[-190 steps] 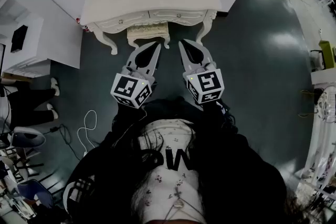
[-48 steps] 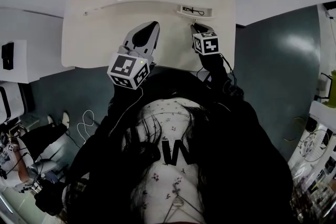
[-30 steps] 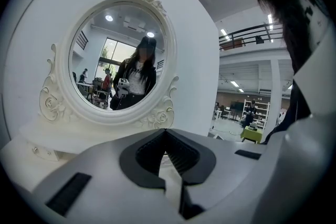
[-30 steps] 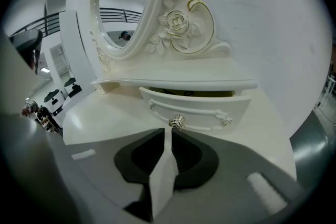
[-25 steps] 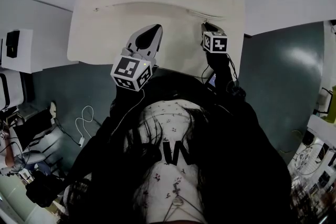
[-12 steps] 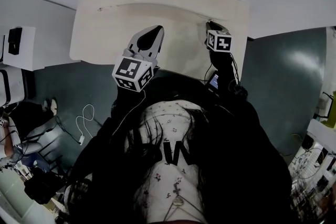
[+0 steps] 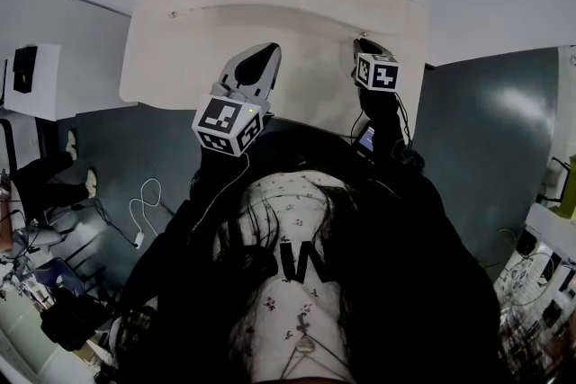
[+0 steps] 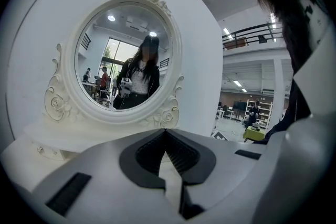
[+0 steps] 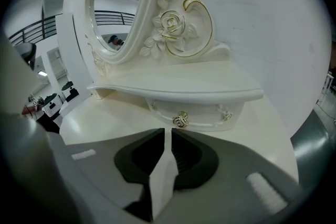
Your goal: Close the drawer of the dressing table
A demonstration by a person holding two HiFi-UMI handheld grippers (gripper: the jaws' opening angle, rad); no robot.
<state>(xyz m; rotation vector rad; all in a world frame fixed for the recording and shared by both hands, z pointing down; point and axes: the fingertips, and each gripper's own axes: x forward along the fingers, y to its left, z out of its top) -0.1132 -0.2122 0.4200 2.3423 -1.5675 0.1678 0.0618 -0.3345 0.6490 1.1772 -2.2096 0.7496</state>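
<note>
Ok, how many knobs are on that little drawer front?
2 on the drawer: one knob mid-front, a second knob near its right end; more may be hidden.

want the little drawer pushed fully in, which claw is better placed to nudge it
Right. The right claw points straight at the drawer front and its knob, close by. The left claw faces the mirror, away from it.

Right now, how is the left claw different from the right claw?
The left claw points at the round mirror; the right claw points at the little drawer with its gold knob. In the head view, the left claw hangs over the middle of the tabletop, while the right claw reaches further back, on the right side. Both are shut and hold nothing.
</note>
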